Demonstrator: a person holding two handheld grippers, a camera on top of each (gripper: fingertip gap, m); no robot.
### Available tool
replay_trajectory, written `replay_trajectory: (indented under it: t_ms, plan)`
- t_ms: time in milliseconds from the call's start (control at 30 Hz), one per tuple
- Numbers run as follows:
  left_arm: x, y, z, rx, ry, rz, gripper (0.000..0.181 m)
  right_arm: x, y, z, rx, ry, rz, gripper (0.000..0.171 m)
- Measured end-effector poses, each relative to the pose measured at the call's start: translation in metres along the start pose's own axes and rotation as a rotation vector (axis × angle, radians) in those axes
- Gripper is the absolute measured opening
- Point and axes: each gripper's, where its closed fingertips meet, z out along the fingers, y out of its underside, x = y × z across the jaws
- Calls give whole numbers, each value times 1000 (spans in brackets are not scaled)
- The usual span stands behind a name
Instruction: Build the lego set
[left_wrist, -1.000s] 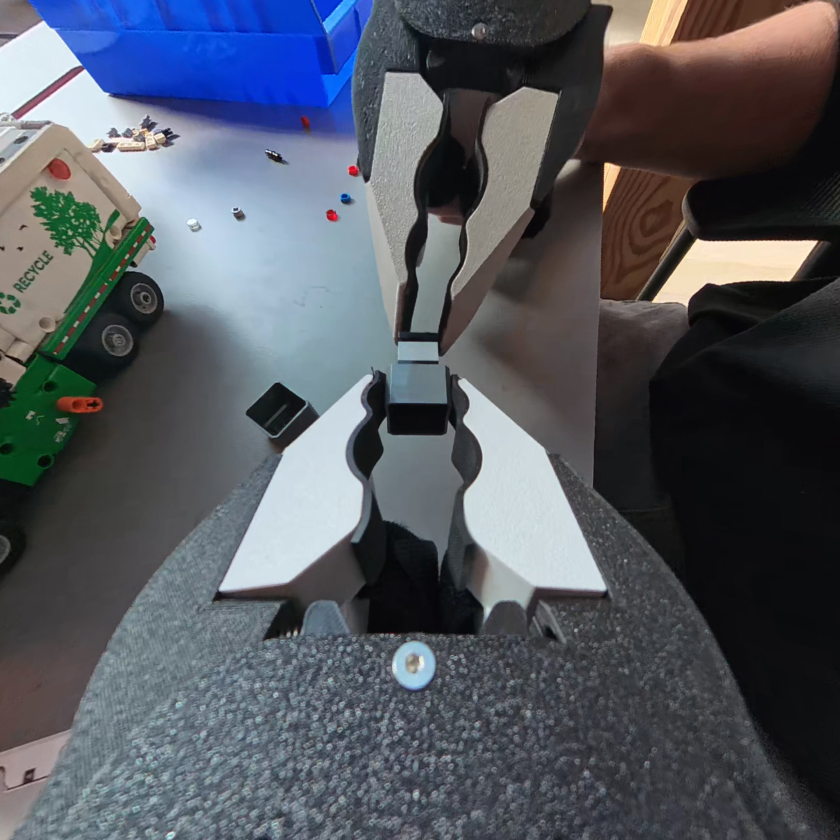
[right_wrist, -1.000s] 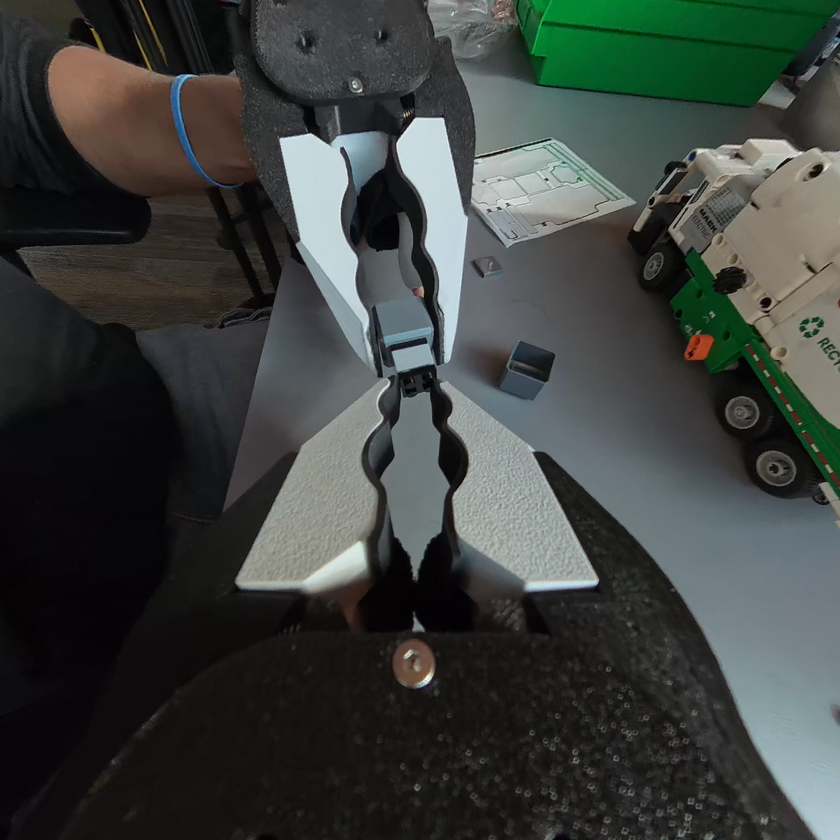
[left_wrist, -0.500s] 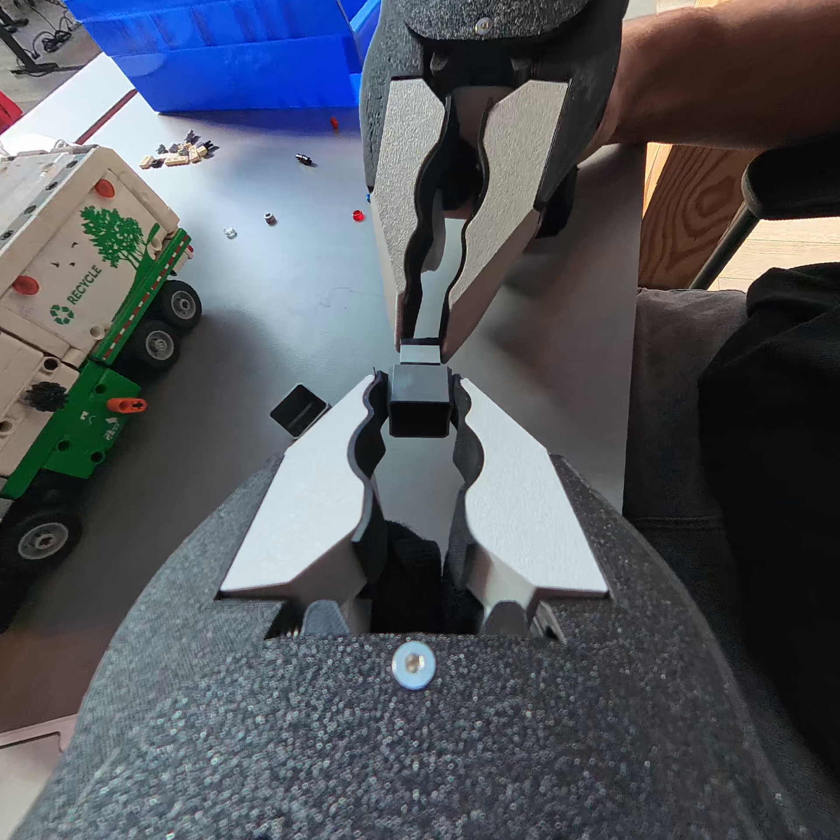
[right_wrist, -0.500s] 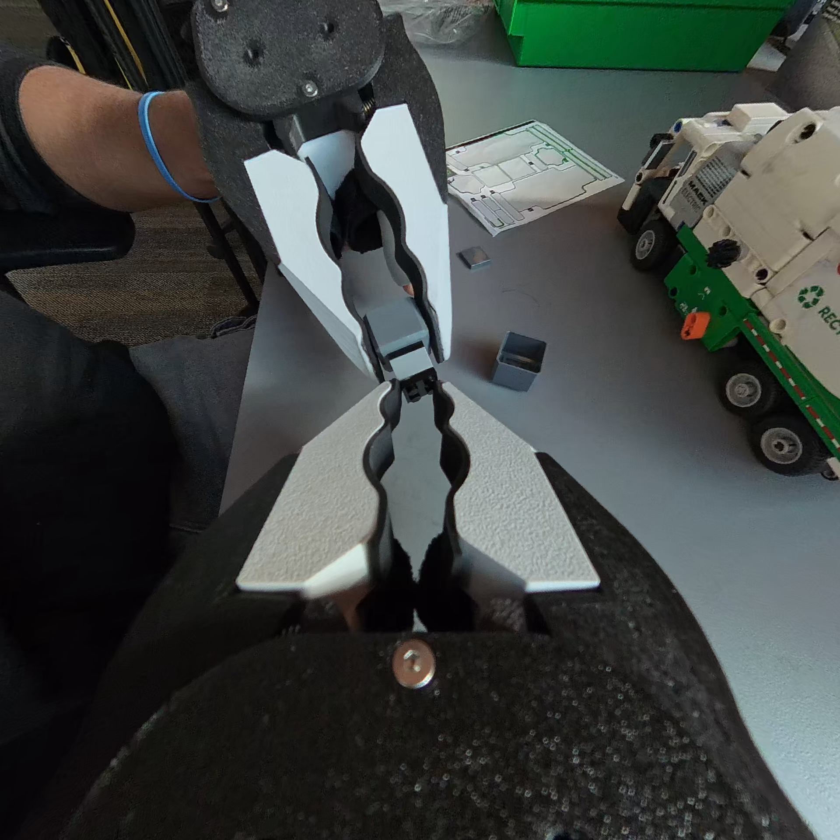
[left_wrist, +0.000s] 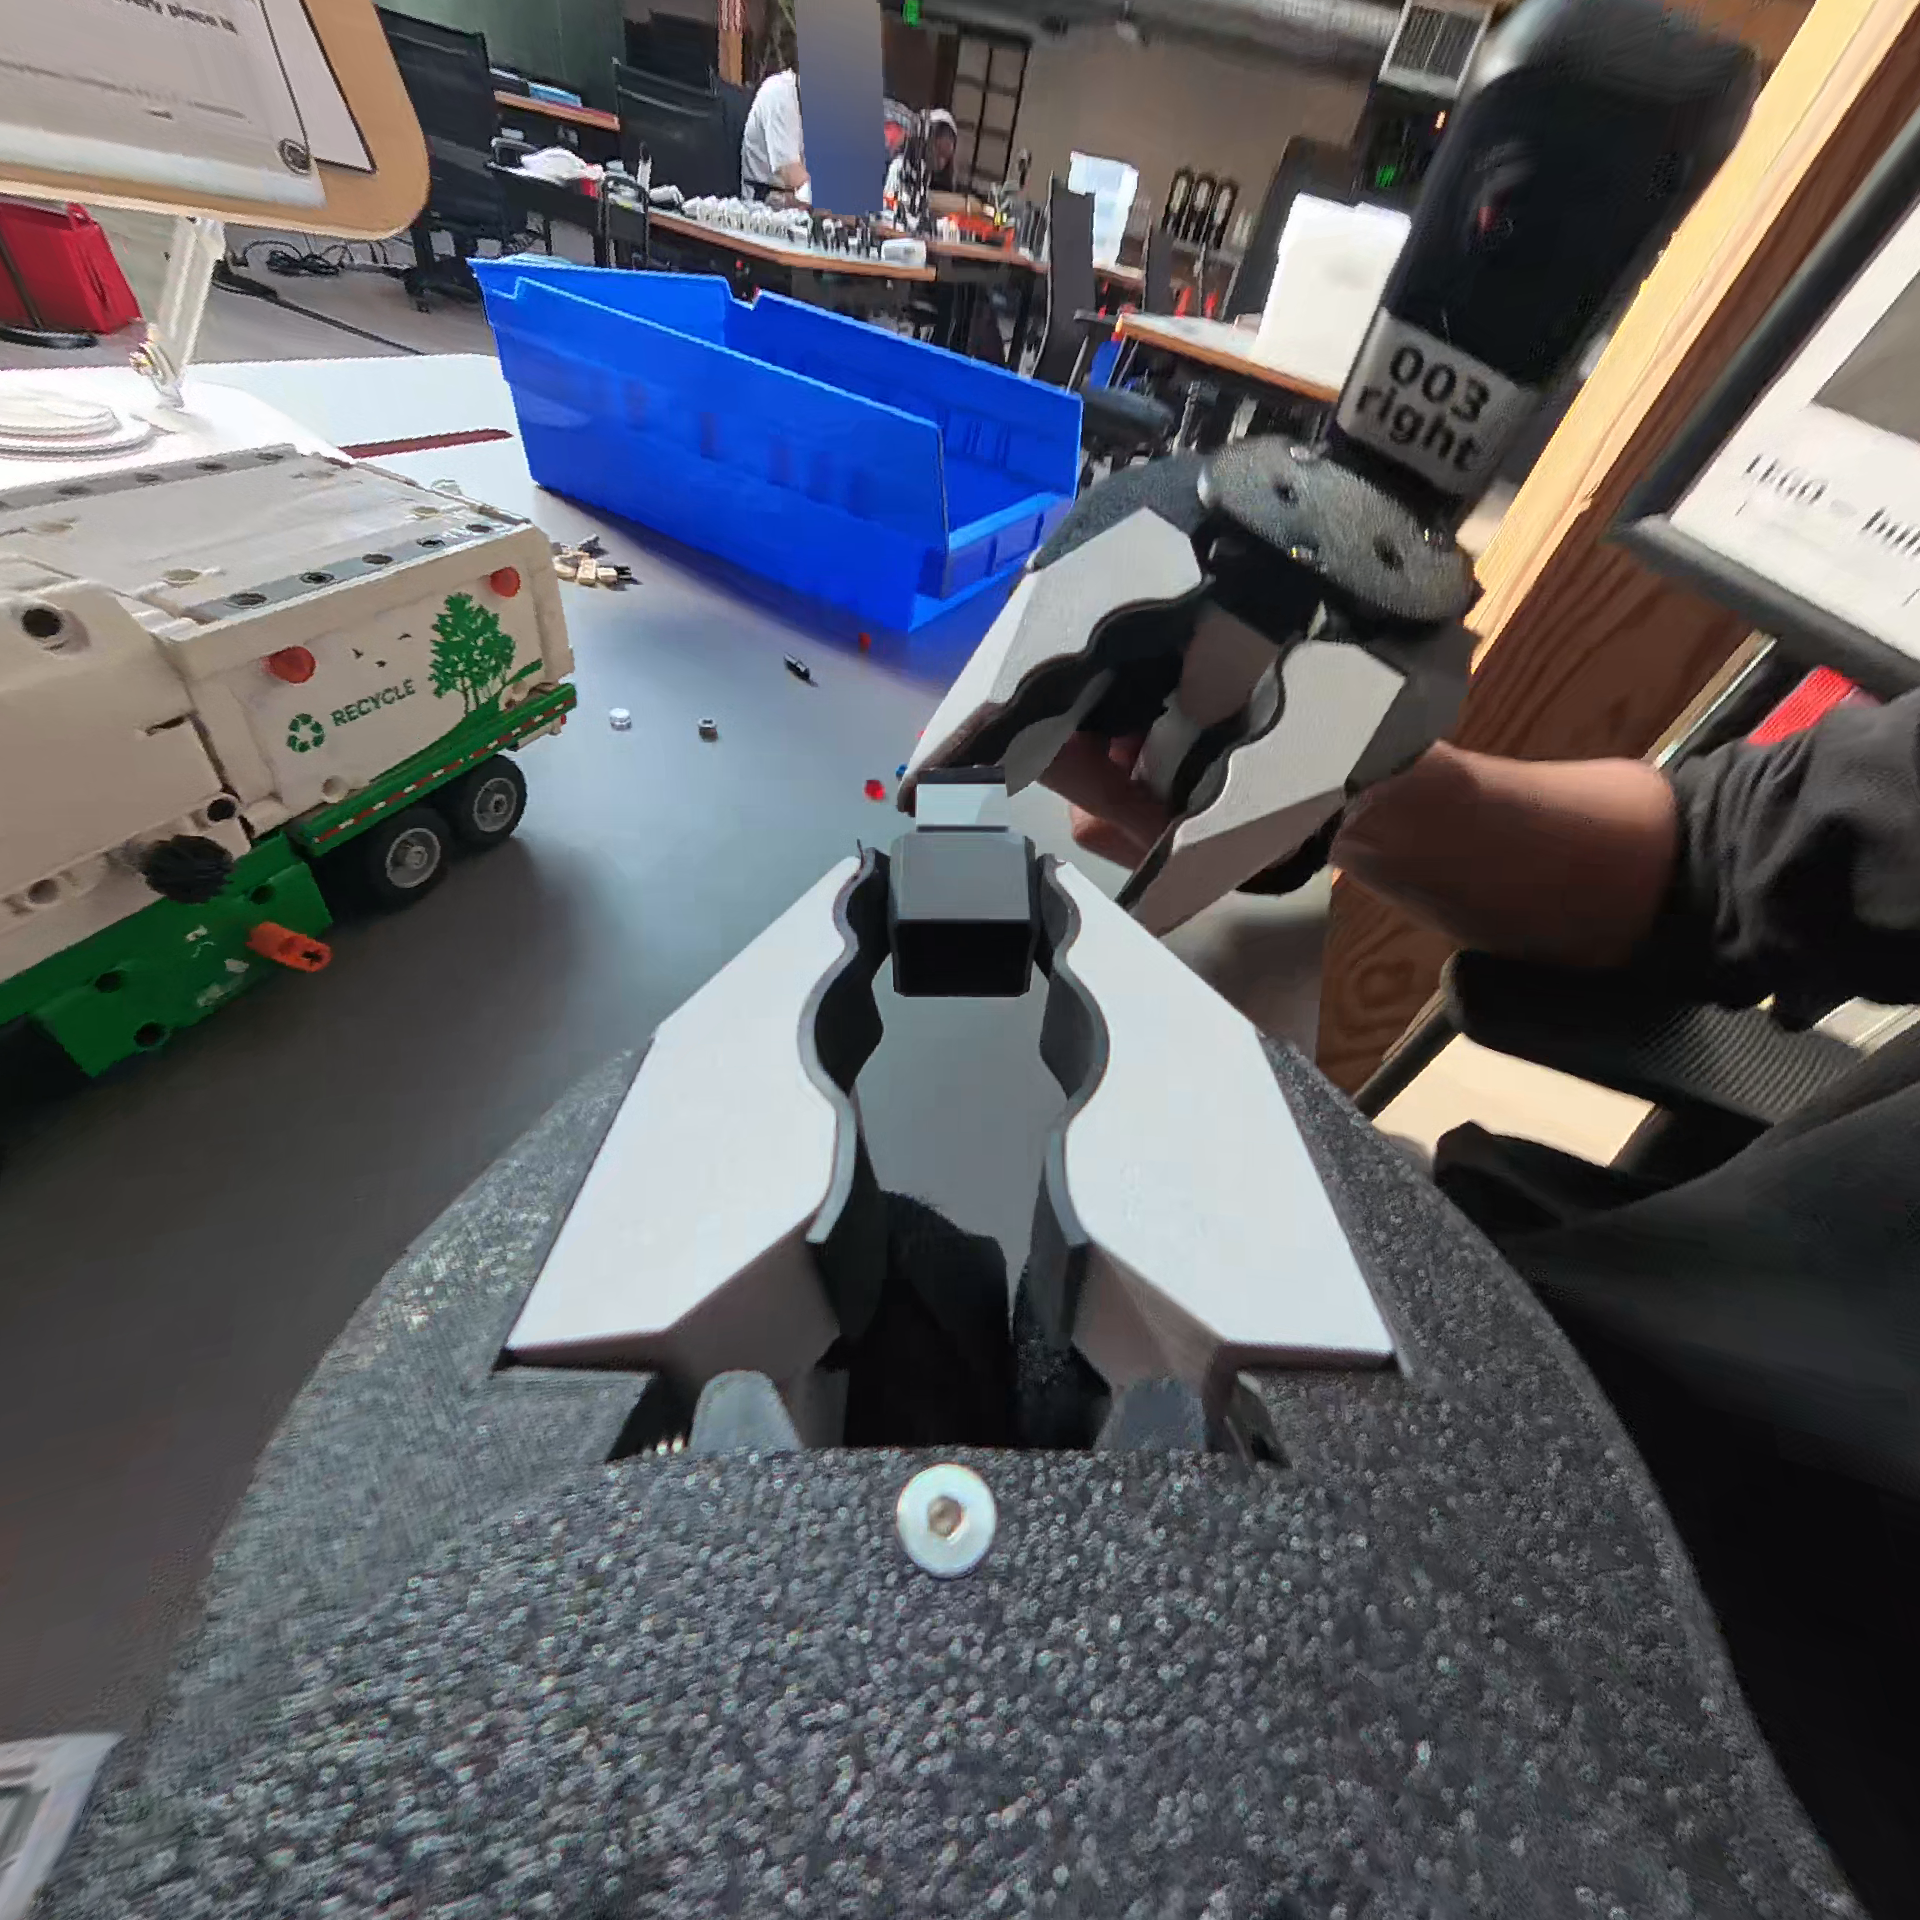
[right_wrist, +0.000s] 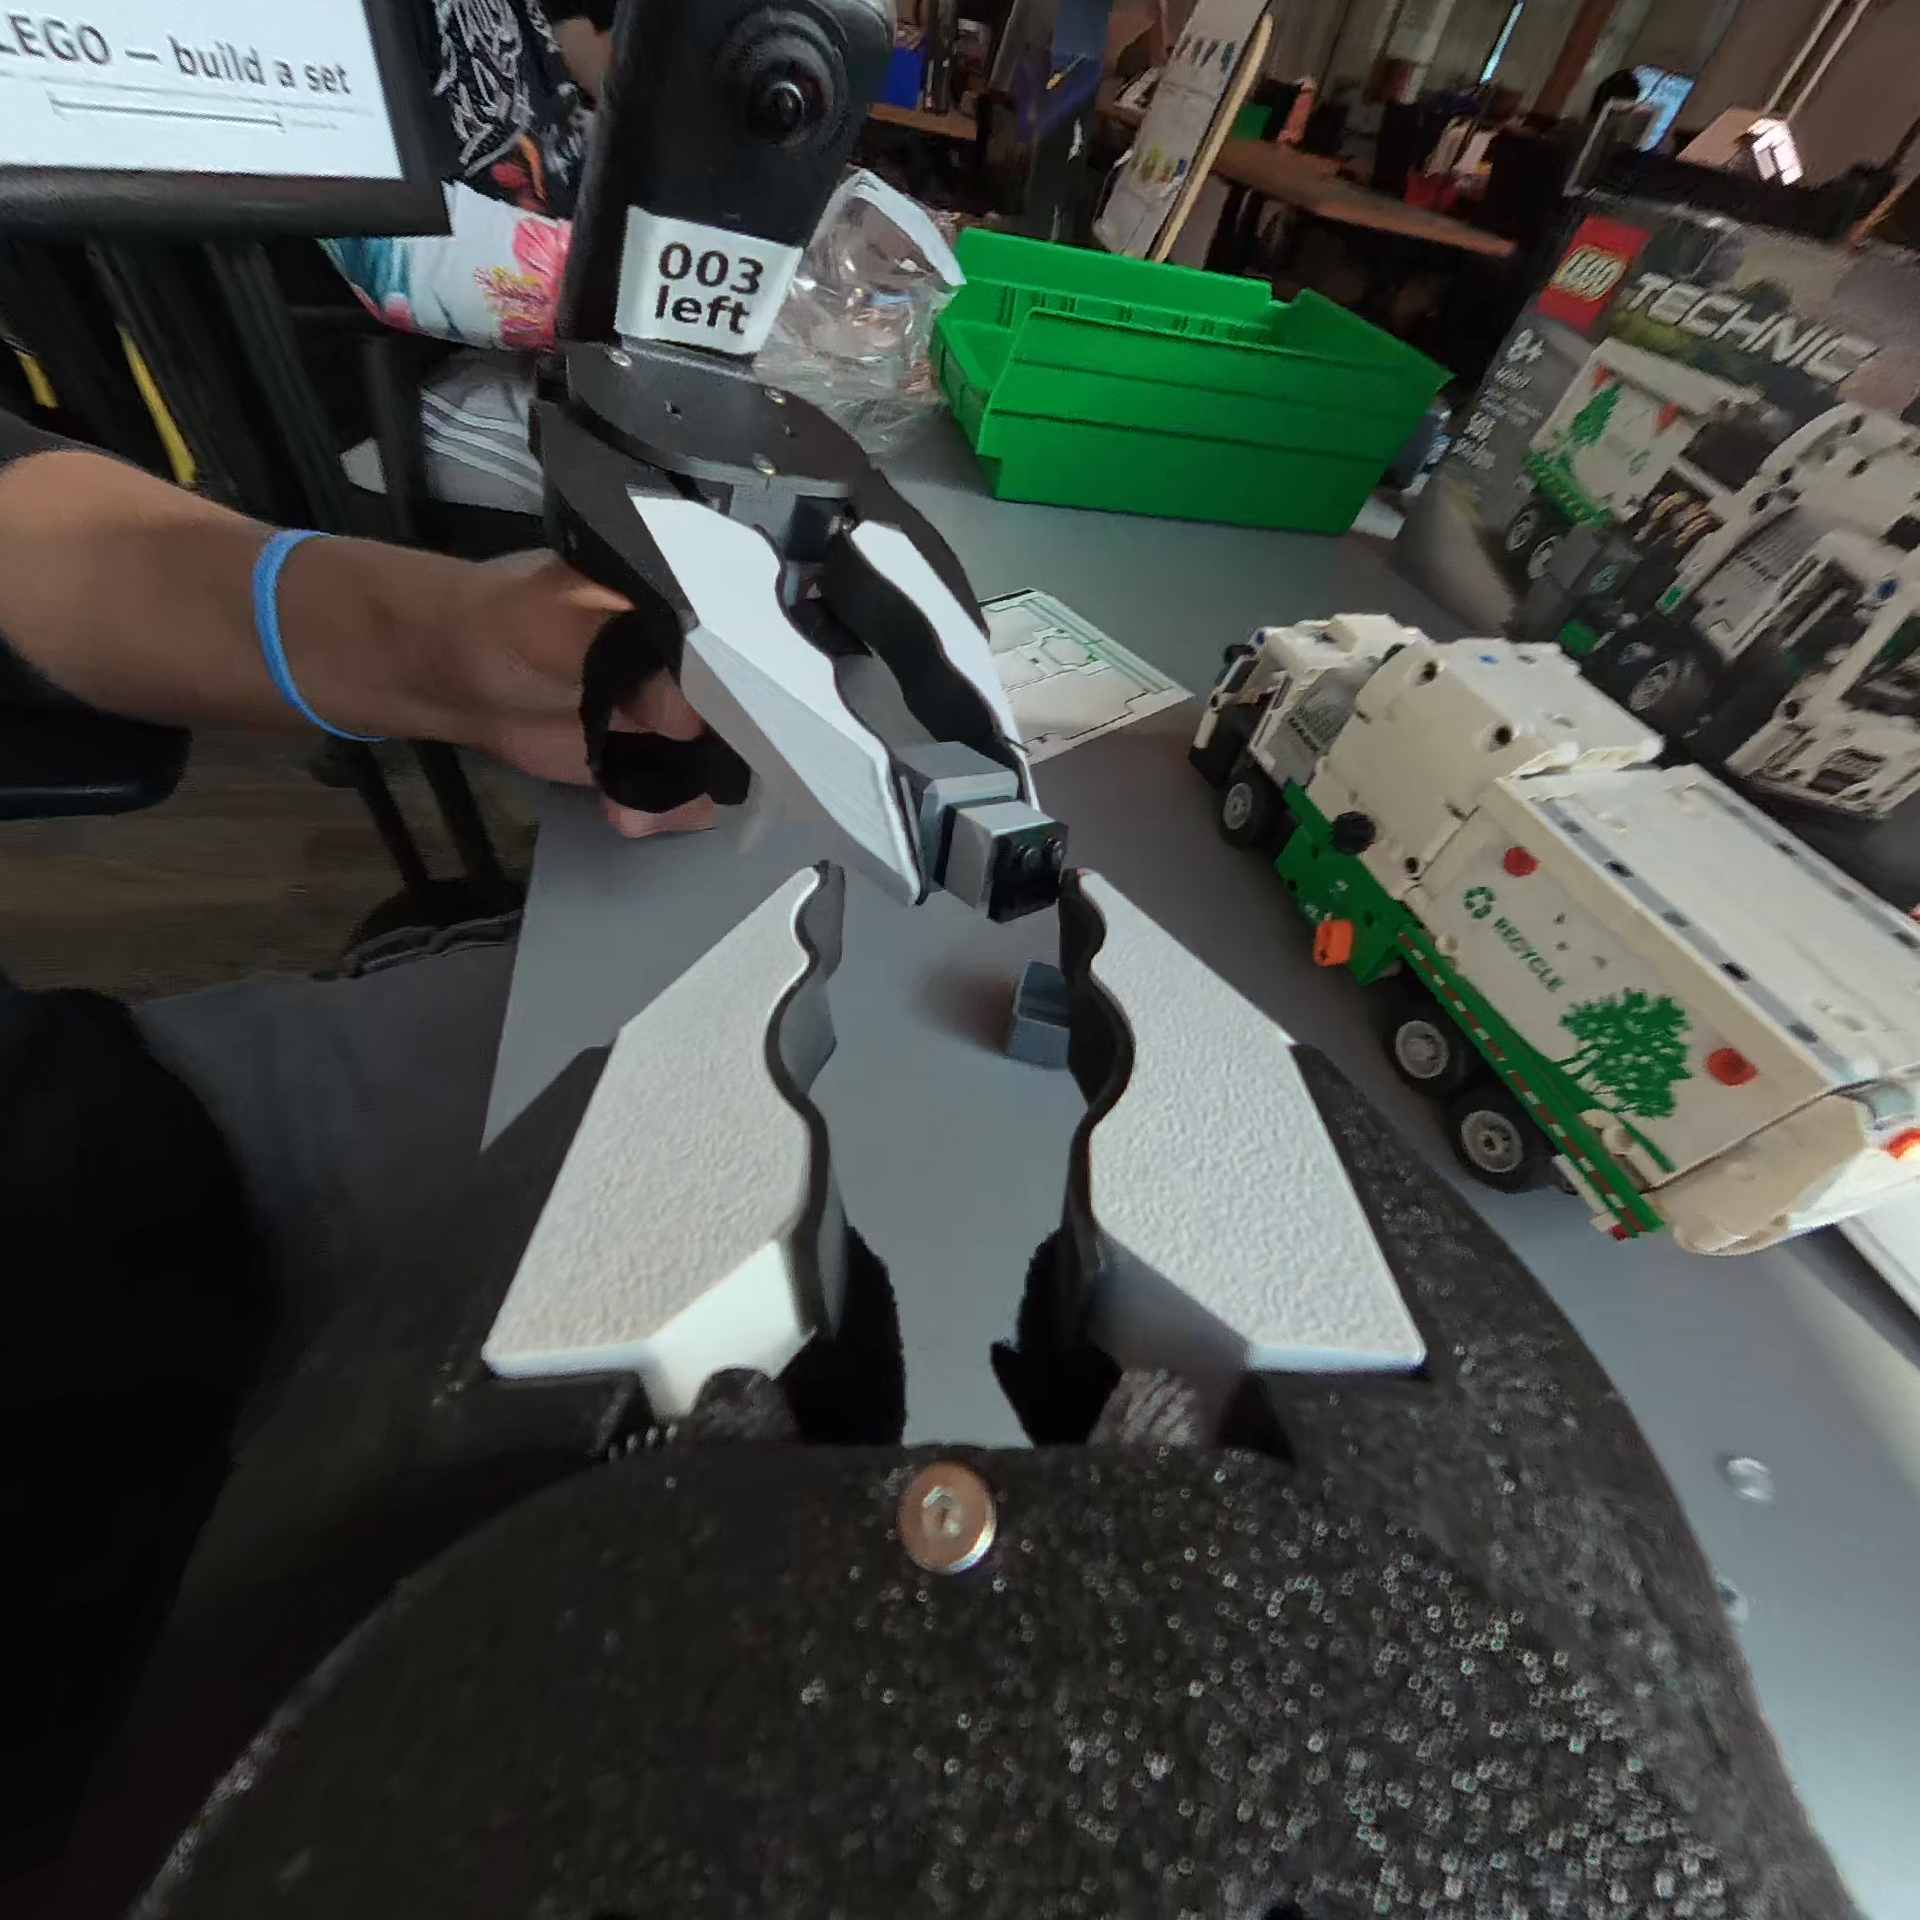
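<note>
While your left gripper (left_wrist: 961, 920) pinches the grey box piece (left_wrist: 961, 914) and your right gripper (right_wrist: 945, 894) is spread, a loose grip can drop it off the table edge (right_wrist: 540, 914).

Open grey bench (left_wrist: 436, 1091) between the two grippers and the truck, passable. White-and-green lego truck (left_wrist: 260, 727) blocks the left side in the left wrist view. Blue bin (left_wrist: 790, 468) closes off the far end, small loose pieces (left_wrist: 707, 729) scattered in front of it. In the right wrist view a small grey box piece (right_wrist: 1039, 1013) sits on the bench just past the jaws, in the way of a low pass. Green bins (right_wrist: 1164, 416) and set box (right_wrist: 1714, 436) wall the far edge.
</note>
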Motion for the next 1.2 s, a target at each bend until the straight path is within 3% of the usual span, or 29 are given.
replay_trajectory:
  t_ms: [167, 300, 400, 633, 1200]
  plan:
    - [12, -31, 0, 222, 149, -325, 25, 13, -18, -8, 1, 240, -235, 49]
    - [24, -53, -2, 377, 299, -543, 25, 12, -39, -18, 57, 356, -376, 36]
    - [30, -64, -5, 448, 368, -635, 25, 10, -49, -25, 95, 386, -404, 36]
    - [35, -70, -7, 477, 414, -711, 25, 7, -58, -32, 121, 455, -507, 38]
    - [44, -67, -8, 427, 396, -655, 24, 0, -59, -31, 74, 449, -591, 36]
